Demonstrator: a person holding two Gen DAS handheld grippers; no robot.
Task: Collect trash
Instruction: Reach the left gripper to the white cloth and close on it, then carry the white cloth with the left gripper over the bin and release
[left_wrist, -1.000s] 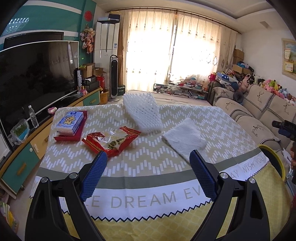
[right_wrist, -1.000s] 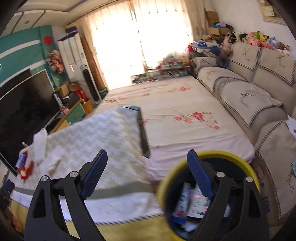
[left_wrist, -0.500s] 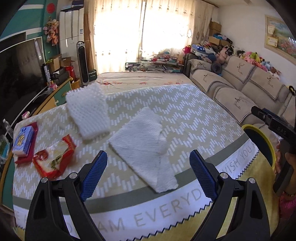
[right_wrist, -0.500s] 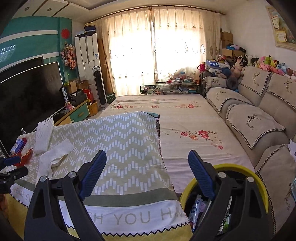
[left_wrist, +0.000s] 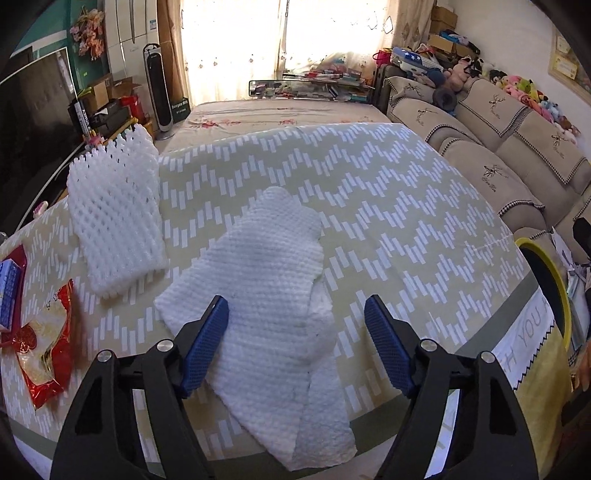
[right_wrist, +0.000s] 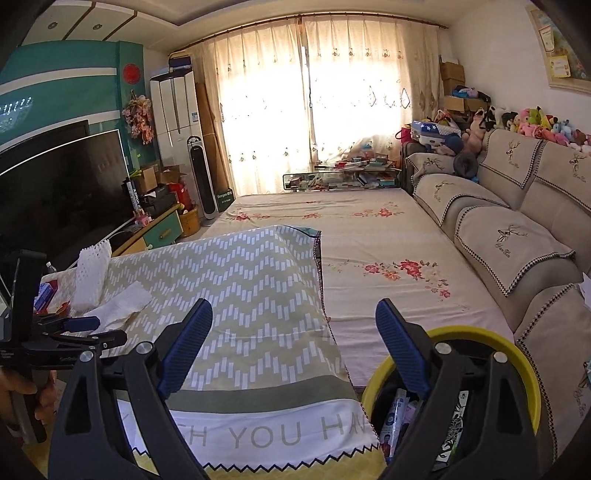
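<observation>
A white textured paper sheet (left_wrist: 266, 295) lies flat on the zigzag-patterned tablecloth (left_wrist: 388, 221). My left gripper (left_wrist: 295, 306) hovers over its near half. Its jaws are closing with the sheet below and between them, the pads not pressing on it. A white foam net (left_wrist: 114, 214) lies further left, and a red snack wrapper (left_wrist: 48, 343) sits at the left edge. My right gripper (right_wrist: 294, 306) stands open and empty over the table's right end, beside a yellow-rimmed bin (right_wrist: 480, 336) holding packaging. From the right wrist, the left gripper (right_wrist: 85, 328) shows above the sheet (right_wrist: 122, 302).
A blue tissue pack on a red tray (left_wrist: 7, 295) sits at the far left. A floral-sheeted bed (right_wrist: 369, 240) lies beyond the table, with a beige sofa (right_wrist: 517, 229) to the right and a large TV (right_wrist: 62, 184) to the left. The bin (left_wrist: 546, 288) stands past the table's right edge.
My left gripper swung right from the red wrapper to over the white sheet, tilting downward, and its jaws narrowed. The right gripper's view levelled out; the bin slid to the lower right.
</observation>
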